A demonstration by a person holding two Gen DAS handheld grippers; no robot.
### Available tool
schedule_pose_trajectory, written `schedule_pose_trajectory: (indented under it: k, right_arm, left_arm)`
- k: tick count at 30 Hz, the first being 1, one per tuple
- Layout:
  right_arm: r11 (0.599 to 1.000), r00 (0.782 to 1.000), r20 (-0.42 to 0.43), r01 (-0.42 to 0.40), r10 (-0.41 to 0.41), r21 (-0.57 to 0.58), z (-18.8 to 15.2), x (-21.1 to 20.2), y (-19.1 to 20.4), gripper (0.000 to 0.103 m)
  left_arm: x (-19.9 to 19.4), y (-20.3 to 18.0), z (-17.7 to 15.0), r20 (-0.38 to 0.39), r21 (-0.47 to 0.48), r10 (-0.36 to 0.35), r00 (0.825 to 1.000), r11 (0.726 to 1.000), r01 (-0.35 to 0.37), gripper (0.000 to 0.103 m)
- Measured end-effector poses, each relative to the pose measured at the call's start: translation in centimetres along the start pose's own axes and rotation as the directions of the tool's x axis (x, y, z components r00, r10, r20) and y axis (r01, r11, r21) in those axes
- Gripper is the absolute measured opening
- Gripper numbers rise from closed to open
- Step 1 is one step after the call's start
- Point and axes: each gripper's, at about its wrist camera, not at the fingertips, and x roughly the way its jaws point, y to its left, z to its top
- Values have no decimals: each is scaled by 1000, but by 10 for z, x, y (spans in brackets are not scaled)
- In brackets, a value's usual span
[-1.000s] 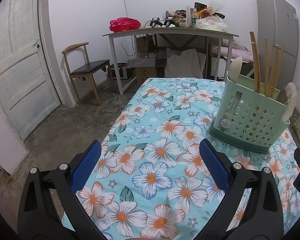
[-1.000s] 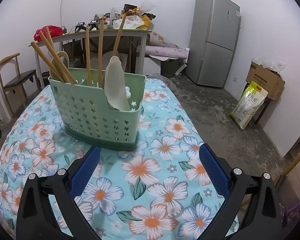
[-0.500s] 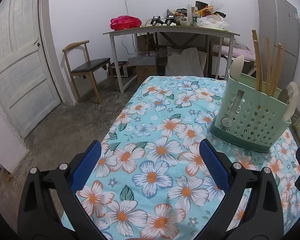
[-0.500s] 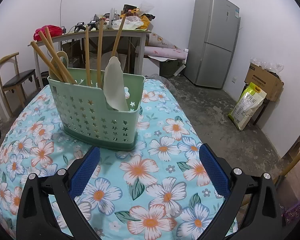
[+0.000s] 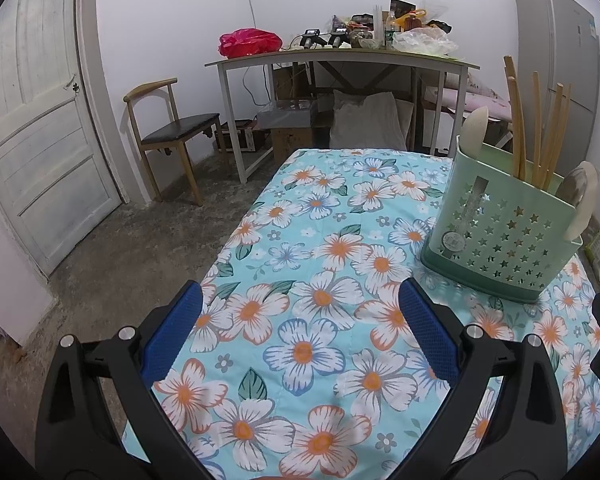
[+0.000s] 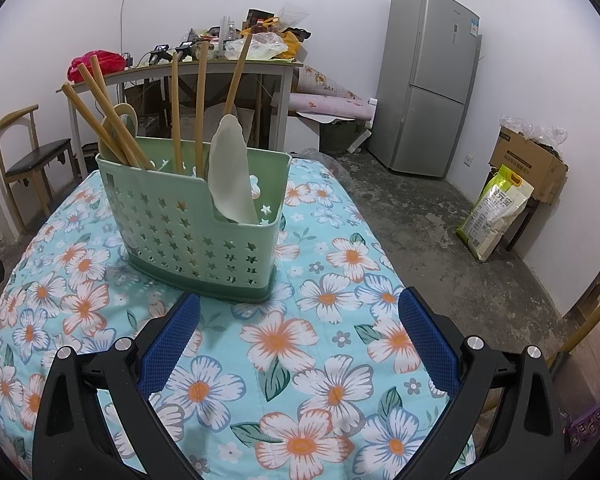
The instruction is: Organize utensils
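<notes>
A bare concrete-floored room surrounds a floral tablecloth [image 6: 324, 364]. In the right wrist view the green caddy [image 6: 196, 236] stands upright at centre-left, holding chopsticks [image 6: 199, 108] and a pale spoon [image 6: 230, 176], handles up. The right gripper [image 6: 298, 344], spread wide and empty, sits nearer; the left gripper [image 5: 300, 332], equally agape, sees the caddy at frame right.

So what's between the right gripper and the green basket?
Nothing but bare flowery tablecloth lies between the right gripper and the green basket, seen in the right wrist view.
</notes>
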Motion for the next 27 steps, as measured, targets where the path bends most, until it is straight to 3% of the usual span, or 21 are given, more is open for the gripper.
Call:
schedule_pose_trajectory:
  k: [27]
  right_arm:
    - [1000,1000,-1,0,0,-4,2,0,1,96]
  left_arm:
    - [-1,2,-4,-10,1,-1,1000,1000,1,95]
